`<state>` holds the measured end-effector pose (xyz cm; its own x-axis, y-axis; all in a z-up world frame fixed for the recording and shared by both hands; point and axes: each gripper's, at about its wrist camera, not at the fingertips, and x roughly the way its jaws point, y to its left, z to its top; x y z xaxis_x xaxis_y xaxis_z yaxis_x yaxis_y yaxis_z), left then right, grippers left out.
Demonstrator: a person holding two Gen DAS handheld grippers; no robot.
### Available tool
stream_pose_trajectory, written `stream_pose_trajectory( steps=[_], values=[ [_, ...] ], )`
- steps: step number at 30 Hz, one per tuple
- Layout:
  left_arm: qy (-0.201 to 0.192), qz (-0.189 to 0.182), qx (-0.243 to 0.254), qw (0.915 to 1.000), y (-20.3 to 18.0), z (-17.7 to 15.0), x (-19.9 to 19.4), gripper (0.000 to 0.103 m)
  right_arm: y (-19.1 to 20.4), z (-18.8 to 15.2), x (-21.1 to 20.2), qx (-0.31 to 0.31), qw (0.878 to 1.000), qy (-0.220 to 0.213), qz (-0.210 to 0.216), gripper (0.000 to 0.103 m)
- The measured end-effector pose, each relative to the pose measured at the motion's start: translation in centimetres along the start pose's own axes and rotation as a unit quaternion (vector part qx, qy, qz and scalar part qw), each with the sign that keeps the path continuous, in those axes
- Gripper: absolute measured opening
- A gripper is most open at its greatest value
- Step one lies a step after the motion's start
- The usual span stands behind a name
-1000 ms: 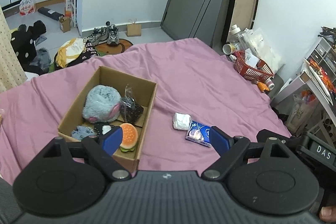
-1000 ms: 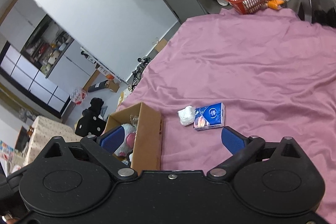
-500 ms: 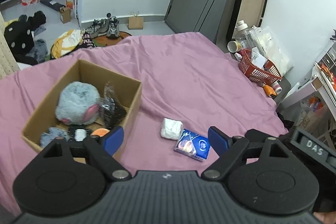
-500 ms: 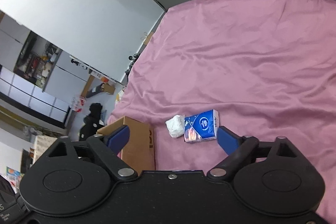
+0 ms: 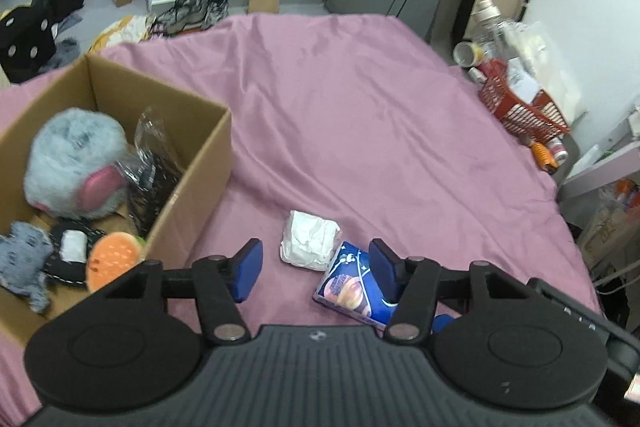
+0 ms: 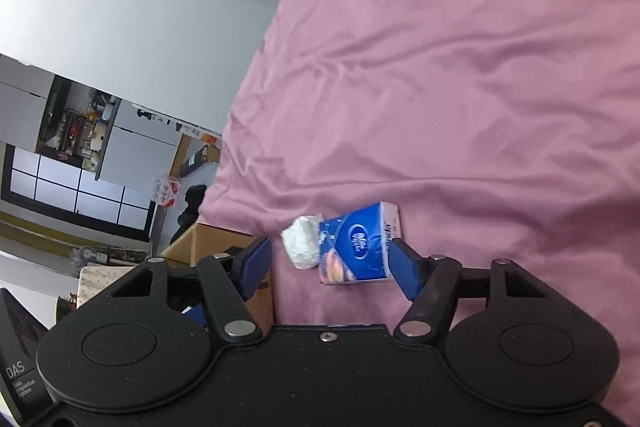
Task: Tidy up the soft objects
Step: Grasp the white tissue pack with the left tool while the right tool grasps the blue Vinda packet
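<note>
Both hand-held grippers, left [image 5: 314,269] and right [image 6: 332,267], spread wide, empty. Blue tissue pack [image 6: 358,249] touching white wad [image 5: 309,241] on pink bed sheet [image 5: 360,115] (cardboard box [image 5: 192,195] beside, 1 grey plush [image 5: 74,163] inside).

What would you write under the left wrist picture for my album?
Open left tool hovering over a white wad and blue tissue pack on the pink sheet, beside a cardboard box of soft toys.

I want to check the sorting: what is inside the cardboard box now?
In the cardboard box: grey plush ball, black plastic-wrapped item, orange burger toy, grey cloth. Things beneath them are covered.
</note>
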<state>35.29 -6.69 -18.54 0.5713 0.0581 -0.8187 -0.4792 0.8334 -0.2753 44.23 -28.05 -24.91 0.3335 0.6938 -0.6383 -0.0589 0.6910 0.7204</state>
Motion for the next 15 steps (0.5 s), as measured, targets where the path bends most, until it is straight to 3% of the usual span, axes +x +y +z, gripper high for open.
stream_pose_trajectory(
  steps=[8,15],
  values=[
    [0.011,0.018,-0.007,0.9998,-0.2,0.0,4.0,0.052,-2.0,0.5,2.5,0.019,0.999,0.036,-0.016,0.05],
    [0.018,0.036,-0.008,0.9992,-0.2,-0.1,6.5,0.052,-2.2,0.6,3.7,0.004,0.999,0.047,-0.024,0.049]
  ],
)
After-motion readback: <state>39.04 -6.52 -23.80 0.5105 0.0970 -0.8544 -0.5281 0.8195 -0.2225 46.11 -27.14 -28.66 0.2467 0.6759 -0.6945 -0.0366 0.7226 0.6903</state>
